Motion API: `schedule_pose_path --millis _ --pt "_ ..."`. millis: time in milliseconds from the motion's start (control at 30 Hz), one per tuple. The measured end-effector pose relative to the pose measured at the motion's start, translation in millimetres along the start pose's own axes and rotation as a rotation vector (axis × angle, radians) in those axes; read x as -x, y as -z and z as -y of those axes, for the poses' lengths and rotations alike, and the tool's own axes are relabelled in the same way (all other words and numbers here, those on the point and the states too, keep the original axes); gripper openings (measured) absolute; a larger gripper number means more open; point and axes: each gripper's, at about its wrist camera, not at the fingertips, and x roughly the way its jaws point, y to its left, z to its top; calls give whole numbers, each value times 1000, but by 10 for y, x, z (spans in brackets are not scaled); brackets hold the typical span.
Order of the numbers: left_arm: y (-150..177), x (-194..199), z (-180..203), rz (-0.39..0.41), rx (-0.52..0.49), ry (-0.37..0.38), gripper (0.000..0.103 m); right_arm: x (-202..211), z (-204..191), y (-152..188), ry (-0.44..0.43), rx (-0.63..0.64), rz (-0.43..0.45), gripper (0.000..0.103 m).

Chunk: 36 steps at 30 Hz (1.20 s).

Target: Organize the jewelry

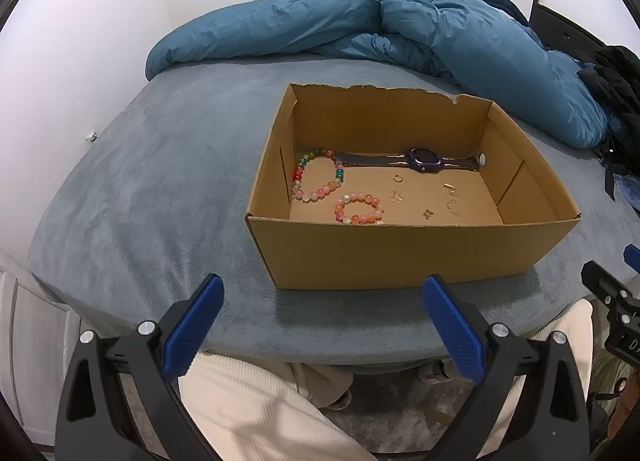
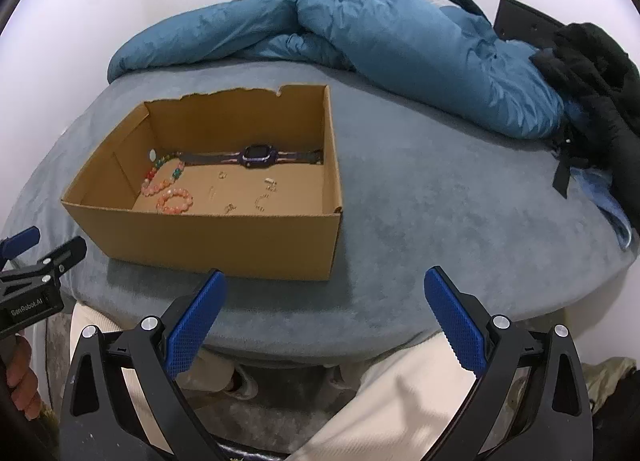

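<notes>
While both tongs gape wide and hold nothing, the box [image 1: 400, 253] with the watch [image 1: 424, 158] and bracelets [image 1: 358, 209] sits at twelve o'clock of the left tongs [image 1: 323, 325], nearer than the right tongs [image 2: 325, 319].

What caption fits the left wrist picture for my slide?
Open left gripper faces a cardboard box holding bead bracelets and a purple watch.

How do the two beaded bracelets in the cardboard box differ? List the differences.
The larger multicoloured beaded bracelet mixes red, green, blue and pink beads; the smaller pink-orange beaded bracelet is nearly all pink and orange. The multicoloured one forms a bigger loop, near the box's left wall; the pink-orange one forms a tighter ring nearer the front wall. Both lie flat on the floor of the brown cardboard box, as closed loops of round beads.
</notes>
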Motion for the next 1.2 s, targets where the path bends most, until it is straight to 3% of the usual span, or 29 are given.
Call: schedule_pose_path --millis 567,933,1200 --pt "86 -3 -215 -104 -40 -85 97 17 -115 9 4 37 -52 95" --pt "91 -34 -328 -107 -28 -131 97 -15 -175 -92 10 32 -68 95" --pt "61 -27 -346 -77 -16 -100 97 -43 -118 -100 39 7 -75 95"
